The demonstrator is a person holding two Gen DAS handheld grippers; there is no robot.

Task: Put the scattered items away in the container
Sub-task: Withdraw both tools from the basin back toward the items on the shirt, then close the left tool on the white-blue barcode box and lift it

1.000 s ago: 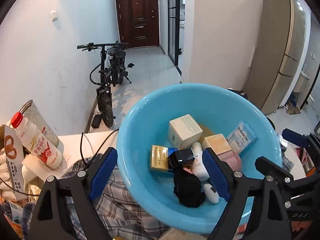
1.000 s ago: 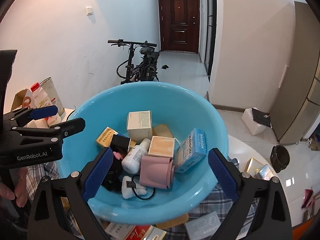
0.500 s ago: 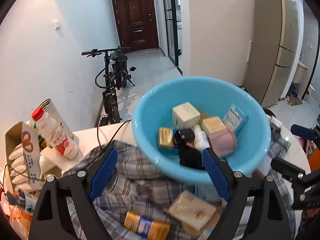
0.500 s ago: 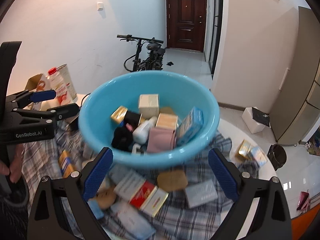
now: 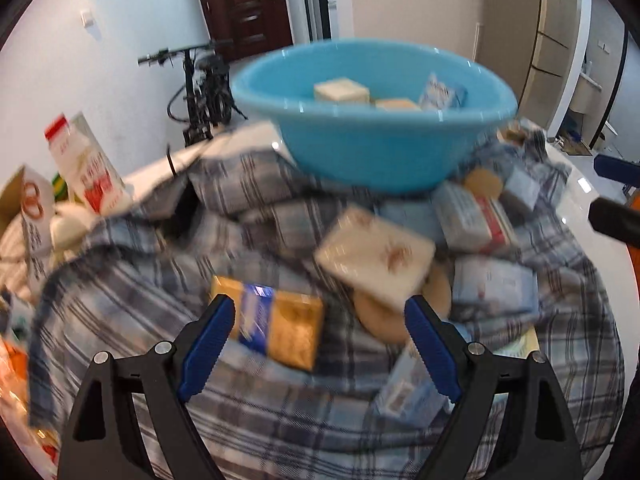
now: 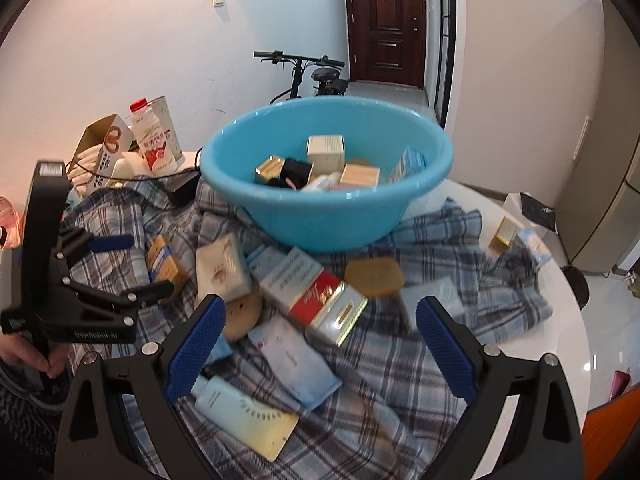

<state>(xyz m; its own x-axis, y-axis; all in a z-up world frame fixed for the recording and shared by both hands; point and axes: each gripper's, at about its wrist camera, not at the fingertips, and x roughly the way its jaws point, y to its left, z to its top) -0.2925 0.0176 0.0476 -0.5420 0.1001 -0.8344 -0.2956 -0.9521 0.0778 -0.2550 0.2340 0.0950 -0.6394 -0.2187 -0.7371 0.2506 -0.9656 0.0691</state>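
Observation:
The light blue basin (image 6: 328, 216) stands on a plaid cloth (image 6: 460, 320) and holds several small boxes. In front of it lie scattered items: a gold and blue box (image 5: 280, 324), a white packet (image 5: 374, 258), a red and silver box (image 6: 316, 294), a brown sponge (image 6: 374, 276), a pale blue pouch (image 6: 296, 360) and a tube (image 6: 244, 416). My left gripper (image 5: 316, 344) is open, low over the cloth, with the gold and blue box just ahead between its fingers, untouched. My right gripper (image 6: 320, 344) is open above the pouch and the red and silver box, holding nothing.
A milk bottle (image 6: 154, 140), a tin and a paper carton (image 6: 108, 140) crowd the table's far left. Two small boxes (image 6: 506, 232) lie at the cloth's right end. The white table's edge (image 6: 568, 320) curves on the right. A bicycle (image 6: 304, 72) stands by the wall behind.
Both grippers have drawn back from over the basin and come down toward the items on the cloth. The basin now sits farther off in both views. Both stayed open.

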